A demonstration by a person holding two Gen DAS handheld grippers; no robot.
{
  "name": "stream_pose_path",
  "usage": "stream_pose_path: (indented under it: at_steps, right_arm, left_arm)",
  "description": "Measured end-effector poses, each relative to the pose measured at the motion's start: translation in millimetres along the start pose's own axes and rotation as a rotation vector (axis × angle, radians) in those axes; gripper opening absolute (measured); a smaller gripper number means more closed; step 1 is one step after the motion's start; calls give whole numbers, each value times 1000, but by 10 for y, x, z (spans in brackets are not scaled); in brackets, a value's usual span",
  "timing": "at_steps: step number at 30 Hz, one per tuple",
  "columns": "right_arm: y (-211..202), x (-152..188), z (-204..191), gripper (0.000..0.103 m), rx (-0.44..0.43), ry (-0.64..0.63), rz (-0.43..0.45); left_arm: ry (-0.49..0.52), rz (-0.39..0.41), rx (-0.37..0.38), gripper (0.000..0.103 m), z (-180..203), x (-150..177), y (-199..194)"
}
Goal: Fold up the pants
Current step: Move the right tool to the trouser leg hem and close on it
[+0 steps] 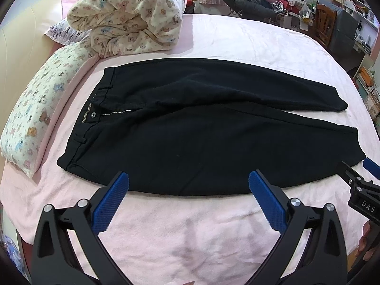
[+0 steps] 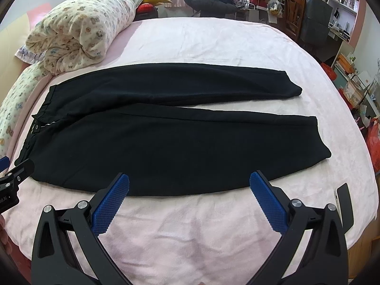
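The black cloth pants [image 1: 201,130] look matt and soft, lying on a fuzzy pink fleece bed cover [image 1: 190,232]. Each black plastic claw [image 1: 188,199] [image 2: 189,199] carries rough, ridged blue pads [image 1: 111,204] and shiny metal pins [image 1: 295,201].

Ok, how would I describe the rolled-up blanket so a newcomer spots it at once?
Start at the pink bed, where black pants lie flat. Look past their waistband to the far left corner: the blanket sits there as a fat cream roll. The pillow beside it shares the bear print but lies flat and whiter.
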State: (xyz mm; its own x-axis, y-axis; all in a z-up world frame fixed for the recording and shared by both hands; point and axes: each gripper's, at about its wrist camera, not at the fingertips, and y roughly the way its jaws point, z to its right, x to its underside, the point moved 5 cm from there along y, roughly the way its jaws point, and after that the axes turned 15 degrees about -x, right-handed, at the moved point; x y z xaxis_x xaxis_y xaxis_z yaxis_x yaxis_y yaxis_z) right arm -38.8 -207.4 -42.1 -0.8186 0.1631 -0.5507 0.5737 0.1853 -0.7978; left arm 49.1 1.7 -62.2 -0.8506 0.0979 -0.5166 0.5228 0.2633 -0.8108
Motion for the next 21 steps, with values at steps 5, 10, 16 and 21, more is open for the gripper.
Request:
stream_pose_path:
  at_steps: [5, 10, 16, 21]
  right_arm:
    - [151, -121, 181, 102, -8, 74, -52]
    - [368, -415, 613, 102, -29, 226, -117]
    - [536, -977, 1179, 102, -124, 401, -71]
    - [742, -1431, 1450, 102, -92, 362, -111]
  left_arm:
    - [-12, -45, -5, 101, 19, -4, 139]
    - [-44, -97, -13, 101, 35, -15, 327]
    - [-47, -150, -13, 101, 182, -83, 497]
    - [-12, -234, -12, 101, 401, -100, 661]
